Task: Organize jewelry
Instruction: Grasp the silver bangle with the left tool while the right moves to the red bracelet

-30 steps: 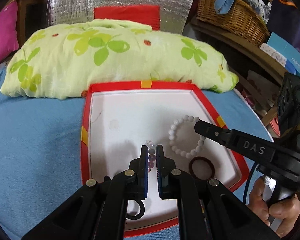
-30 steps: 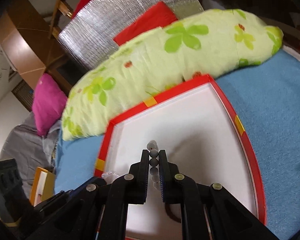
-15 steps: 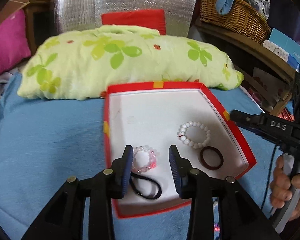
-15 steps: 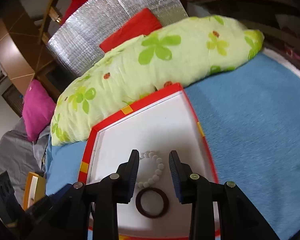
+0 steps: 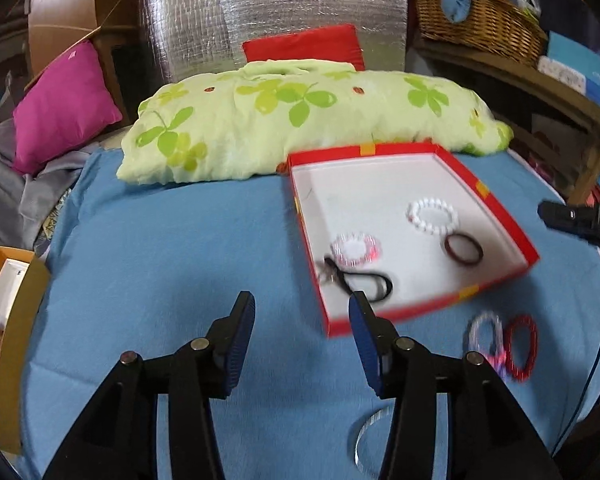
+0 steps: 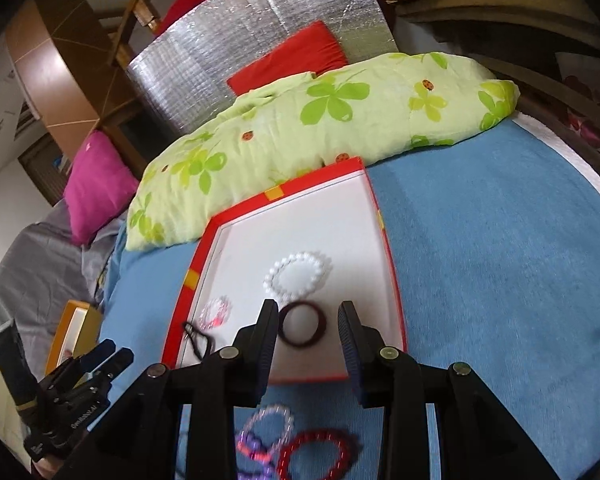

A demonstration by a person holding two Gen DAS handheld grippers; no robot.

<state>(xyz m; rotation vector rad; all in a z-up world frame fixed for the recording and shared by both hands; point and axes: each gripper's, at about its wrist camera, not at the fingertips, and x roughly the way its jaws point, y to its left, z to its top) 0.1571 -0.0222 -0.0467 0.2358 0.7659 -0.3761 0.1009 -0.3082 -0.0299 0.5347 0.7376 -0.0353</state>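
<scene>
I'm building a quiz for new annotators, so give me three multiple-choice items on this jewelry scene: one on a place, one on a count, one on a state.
1. Where does the red beaded bracelet lie?
A. Inside the red box
B. On the blue cloth, outside the box
C. On the green pillow

2. How many pieces lie inside the red box?
A. Two
B. Four
C. Six

3. How do the left gripper and the right gripper stand?
A. Both open and empty
B. Both shut on bracelets
C. Left shut, right open

Answers:
1. B: it rests on the blue cloth near the box's front edge.
2. B: white bead bracelet, dark brown ring, pink bead bracelet, black hair tie.
3. A: each pair of fingers is spread with nothing between.
</scene>
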